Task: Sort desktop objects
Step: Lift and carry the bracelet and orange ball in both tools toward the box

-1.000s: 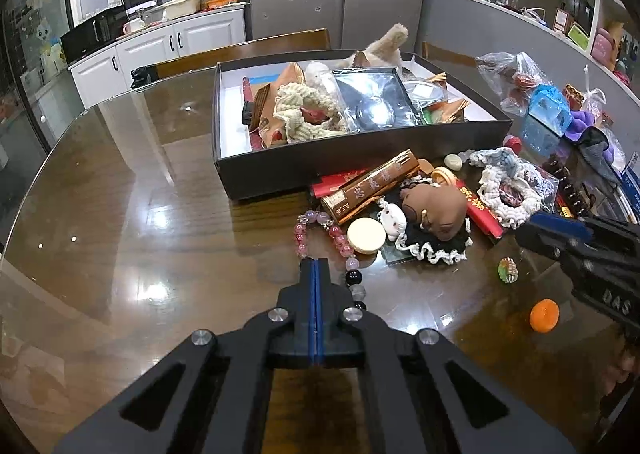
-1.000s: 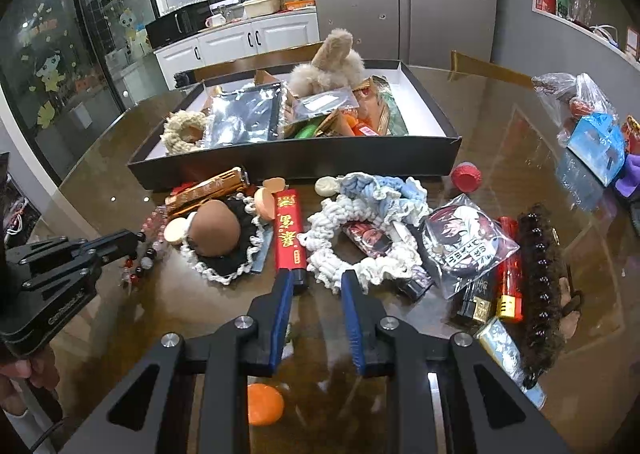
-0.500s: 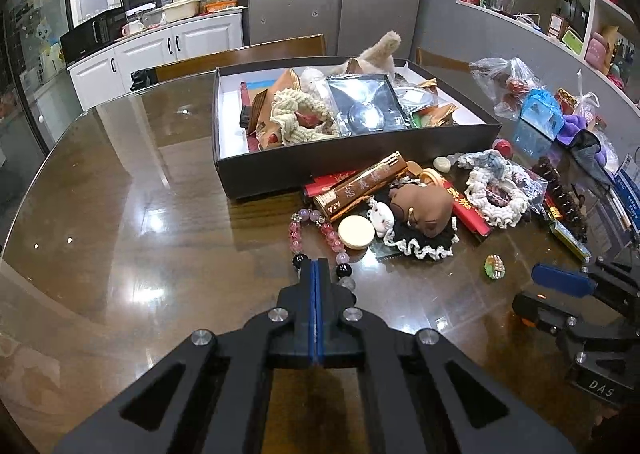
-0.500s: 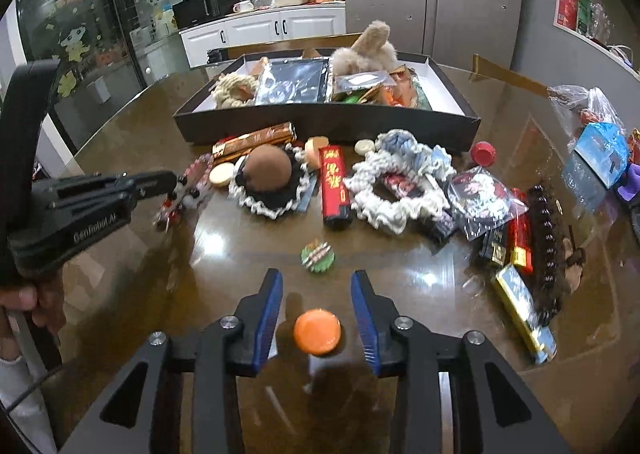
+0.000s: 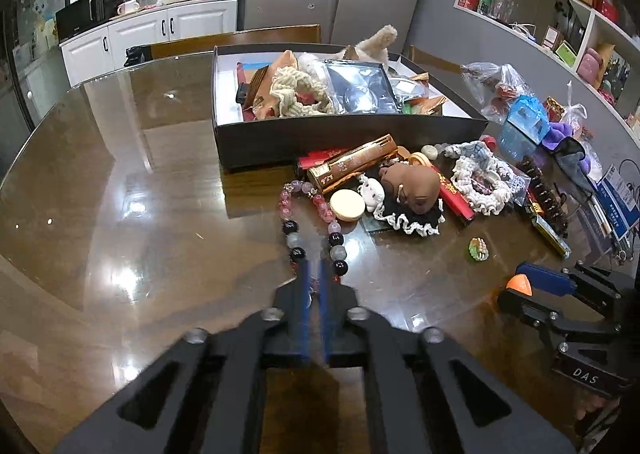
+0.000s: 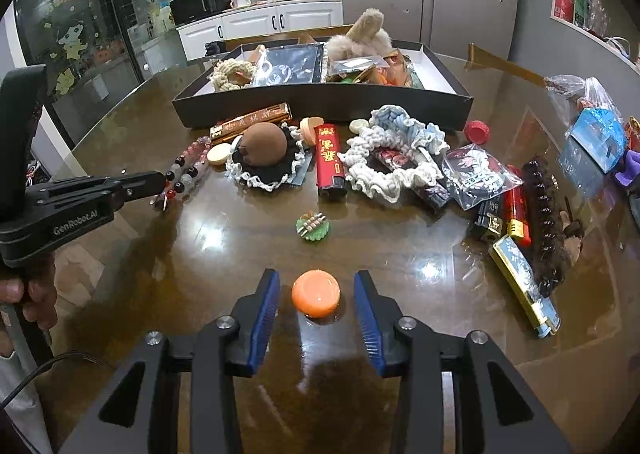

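The left gripper (image 5: 314, 274) has just been opening; its jaws now stand a little way apart, and its tips sit at the near end of the bead bracelet (image 5: 308, 213); I cannot tell if a bead is between them; the bracelet lies in a loop on the shiny brown table (image 5: 120, 193), running toward 12 o'clock from the tips. Past it, at 12 o'clock, is the black box (image 5: 340, 133), full of soft and shiny things; just in front of the box lie a gold bar (image 5: 356, 167), a round cream disc (image 5: 347, 204) and a brown toy (image 5: 412, 183) on a frilly black cloth. In the right wrist view, the little green charm (image 6: 313, 228) sits alone at 12 o'clock from the right gripper (image 6: 316, 296); that gripper has just been opening too; its jaws are wide, with the orange ball (image 6: 316, 294) on the table between them, and the pads do not touch it.
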Action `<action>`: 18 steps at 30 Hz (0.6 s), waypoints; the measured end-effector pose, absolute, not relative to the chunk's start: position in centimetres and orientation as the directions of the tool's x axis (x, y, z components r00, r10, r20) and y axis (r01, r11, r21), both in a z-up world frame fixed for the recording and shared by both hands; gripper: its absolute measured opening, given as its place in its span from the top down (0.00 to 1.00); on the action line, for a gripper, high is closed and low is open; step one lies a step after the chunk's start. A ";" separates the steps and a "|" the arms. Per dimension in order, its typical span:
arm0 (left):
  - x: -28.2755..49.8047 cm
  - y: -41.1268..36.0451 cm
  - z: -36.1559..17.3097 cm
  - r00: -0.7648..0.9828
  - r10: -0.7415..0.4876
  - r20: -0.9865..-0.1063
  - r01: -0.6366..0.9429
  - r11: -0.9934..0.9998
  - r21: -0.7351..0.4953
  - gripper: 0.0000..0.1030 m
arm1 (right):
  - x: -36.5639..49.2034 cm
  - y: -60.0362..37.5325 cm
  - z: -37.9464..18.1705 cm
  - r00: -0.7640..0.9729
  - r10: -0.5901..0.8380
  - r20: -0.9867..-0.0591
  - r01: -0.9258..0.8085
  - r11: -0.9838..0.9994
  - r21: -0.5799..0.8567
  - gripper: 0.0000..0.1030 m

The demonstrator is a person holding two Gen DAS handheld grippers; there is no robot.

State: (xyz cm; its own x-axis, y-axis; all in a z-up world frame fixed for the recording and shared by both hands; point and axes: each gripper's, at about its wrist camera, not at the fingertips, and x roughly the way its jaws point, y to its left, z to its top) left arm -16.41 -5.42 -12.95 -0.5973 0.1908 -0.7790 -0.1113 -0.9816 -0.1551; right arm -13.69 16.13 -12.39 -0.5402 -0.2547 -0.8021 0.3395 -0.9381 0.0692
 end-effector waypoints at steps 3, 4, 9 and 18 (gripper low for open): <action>-16.4 -4.7 -13.4 -0.587 0.160 -0.794 -0.111 -0.987 -0.117 0.10 | -13.7 16.2 -12.4 -0.541 -0.257 -0.801 0.339 -0.938 0.073 0.62; -16.3 -4.5 -13.3 -0.591 0.167 -0.789 -0.119 -0.986 -0.120 0.10 | -13.7 16.2 -12.4 -0.541 -0.259 -0.800 0.339 -0.938 0.074 0.62; -16.8 -4.1 -13.9 -0.578 0.139 -0.804 -0.114 -0.989 -0.089 0.11 | -13.9 16.1 -12.5 -0.544 -0.251 -0.800 0.343 -0.937 0.061 0.62; -17.3 -4.2 -13.3 -0.587 0.145 -0.797 -0.138 -0.987 -0.078 0.79 | -14.2 15.9 -12.5 -0.545 -0.246 -0.802 0.346 -0.937 0.053 0.65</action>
State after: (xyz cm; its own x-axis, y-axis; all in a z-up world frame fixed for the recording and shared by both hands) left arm -17.32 -4.15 -13.29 -0.5869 0.1455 -0.7965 -0.1385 -0.9873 -0.0783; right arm -14.16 15.87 -12.46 -0.5451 -0.2460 -0.8015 0.3455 -0.9369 0.0526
